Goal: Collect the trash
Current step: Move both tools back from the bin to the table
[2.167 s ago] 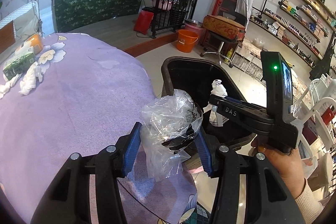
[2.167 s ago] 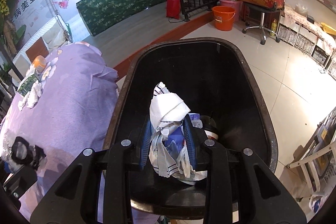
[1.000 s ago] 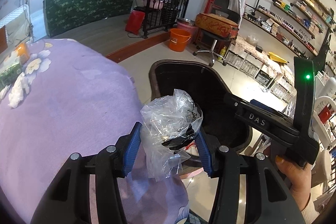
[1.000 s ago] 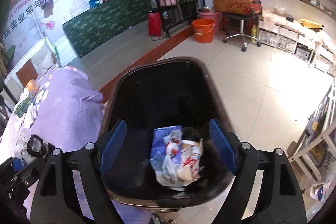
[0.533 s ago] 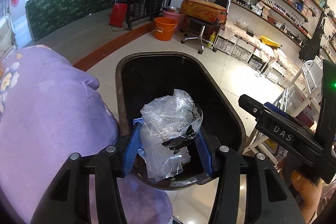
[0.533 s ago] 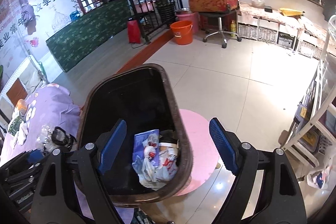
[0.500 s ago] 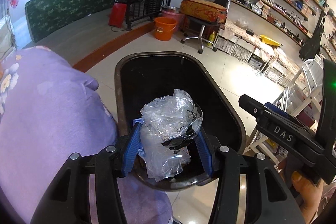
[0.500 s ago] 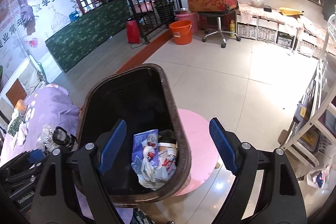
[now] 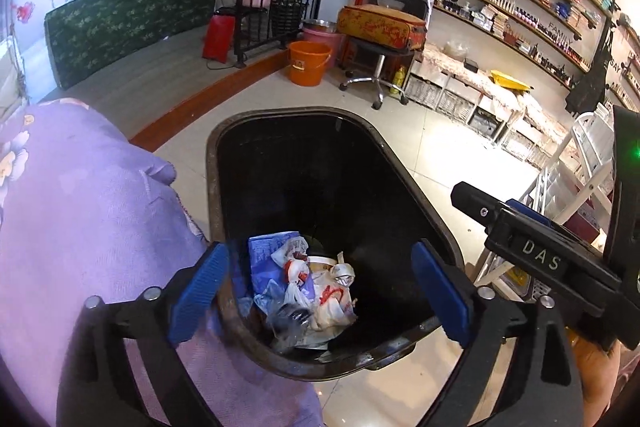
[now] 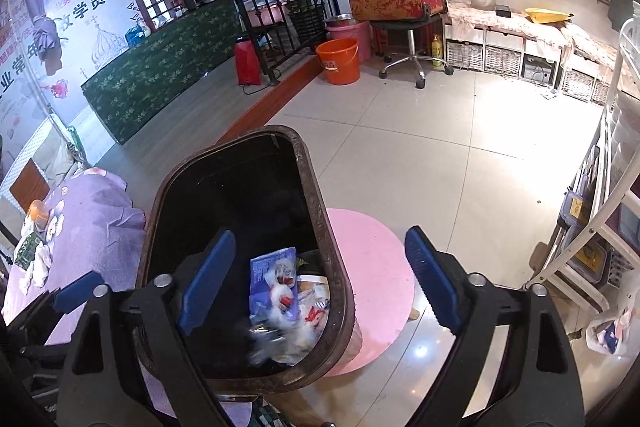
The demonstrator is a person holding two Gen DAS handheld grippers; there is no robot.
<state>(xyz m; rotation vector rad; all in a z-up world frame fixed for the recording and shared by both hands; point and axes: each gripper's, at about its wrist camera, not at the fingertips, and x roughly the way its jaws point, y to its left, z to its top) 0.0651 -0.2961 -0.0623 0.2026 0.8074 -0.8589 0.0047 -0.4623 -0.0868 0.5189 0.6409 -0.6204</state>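
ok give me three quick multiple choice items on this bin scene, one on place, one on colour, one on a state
1. Where does the crumpled trash lie?
A. on the purple cloth
B. at the bottom of the black bin
C. on the pink stool

2. What colour is the bucket on the floor?
A. orange
B. green
C. white

3. How is the left claw?
A. clamped on a bag
B. jaws apart, holding nothing
C. resting on the floor

Key: B, the trash sits inside the bin; A, the bucket is orange; B, its jaws are opening, nothing between them.
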